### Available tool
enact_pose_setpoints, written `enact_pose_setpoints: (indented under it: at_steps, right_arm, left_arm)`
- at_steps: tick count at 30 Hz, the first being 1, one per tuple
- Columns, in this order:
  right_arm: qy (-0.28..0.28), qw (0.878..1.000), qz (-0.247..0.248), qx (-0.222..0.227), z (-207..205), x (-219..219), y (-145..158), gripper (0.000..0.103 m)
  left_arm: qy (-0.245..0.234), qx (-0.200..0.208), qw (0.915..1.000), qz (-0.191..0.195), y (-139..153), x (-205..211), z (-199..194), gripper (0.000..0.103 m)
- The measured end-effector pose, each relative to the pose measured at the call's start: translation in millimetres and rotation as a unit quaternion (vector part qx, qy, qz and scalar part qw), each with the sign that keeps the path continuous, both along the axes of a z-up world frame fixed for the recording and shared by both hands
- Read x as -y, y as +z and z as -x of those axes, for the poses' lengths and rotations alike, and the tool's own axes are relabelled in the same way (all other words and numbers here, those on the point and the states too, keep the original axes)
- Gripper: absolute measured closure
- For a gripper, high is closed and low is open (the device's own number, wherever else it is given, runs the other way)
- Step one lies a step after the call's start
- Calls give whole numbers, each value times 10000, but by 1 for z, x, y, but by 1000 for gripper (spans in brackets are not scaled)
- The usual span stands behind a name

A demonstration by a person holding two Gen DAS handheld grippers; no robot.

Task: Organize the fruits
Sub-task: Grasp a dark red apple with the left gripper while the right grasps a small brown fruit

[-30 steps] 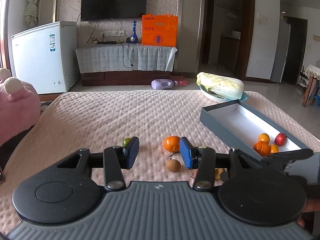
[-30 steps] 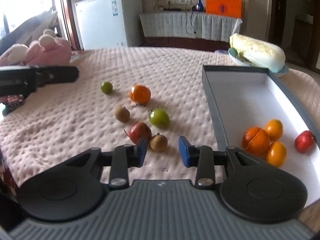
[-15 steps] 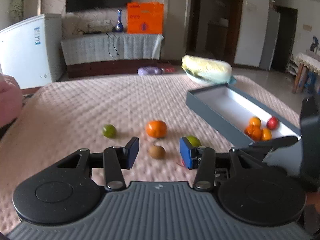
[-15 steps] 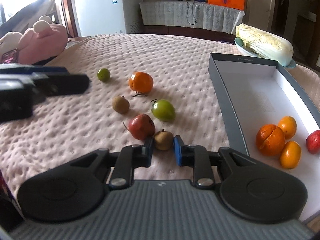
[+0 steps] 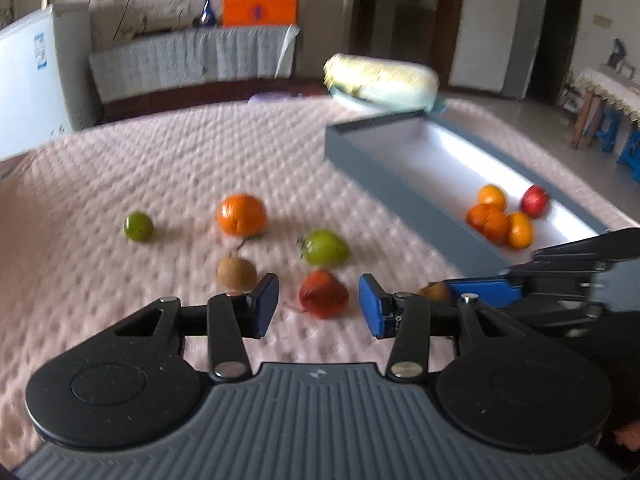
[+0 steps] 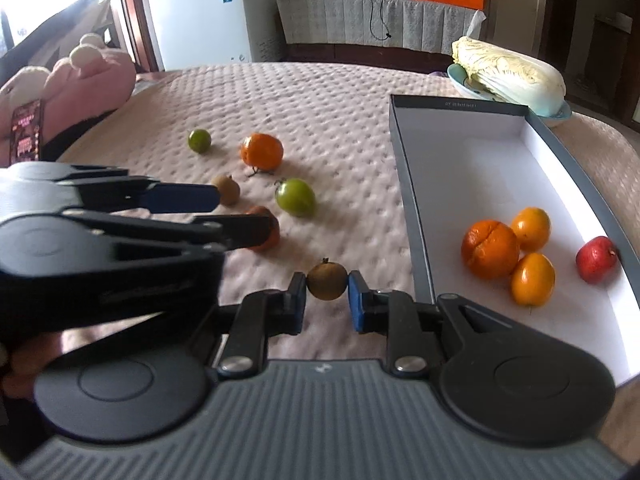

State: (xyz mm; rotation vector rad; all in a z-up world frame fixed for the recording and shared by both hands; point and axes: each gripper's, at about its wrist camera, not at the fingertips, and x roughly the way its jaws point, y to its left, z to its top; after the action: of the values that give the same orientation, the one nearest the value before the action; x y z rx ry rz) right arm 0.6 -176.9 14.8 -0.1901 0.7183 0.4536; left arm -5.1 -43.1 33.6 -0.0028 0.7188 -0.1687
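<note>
From the left wrist view, the left gripper [image 5: 319,306] has its jaws parted with nothing clamped, a red fruit [image 5: 323,293] lying on the pink cover [image 5: 160,168] between its fingertips. Just beyond lie a green tomato [image 5: 324,247], a brown kiwi-like fruit [image 5: 236,272], an orange [image 5: 241,214] and a small lime [image 5: 138,226]. To the right, the grey box [image 5: 400,176] holds three oranges and a red fruit at its near end.

From the right wrist view, the right gripper [image 6: 327,296] is clamped on a small brown fruit [image 6: 327,281], its pads pressing both sides, just left of the box's near corner. A cabbage [image 6: 510,76] lies on a dish beyond the box.
</note>
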Motion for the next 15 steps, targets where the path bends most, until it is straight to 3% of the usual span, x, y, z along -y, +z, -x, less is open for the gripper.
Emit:
enact_pose_setpoints:
  at_steps: [3, 8, 15]
  right_arm:
    - [37, 10000, 61, -17, 0, 1, 0, 77]
    - [3, 10000, 0, -56, 0, 3, 1, 77]
    - [-15, 10000, -51, -66, 0, 1, 1, 77]
  left_arm:
    - [38, -116, 9999, 25, -6, 0, -5, 54]
    - [-1, -98, 10000, 12, -9, 2, -8, 68]
    - [63, 37, 9999, 84, 1, -5, -2, 68]
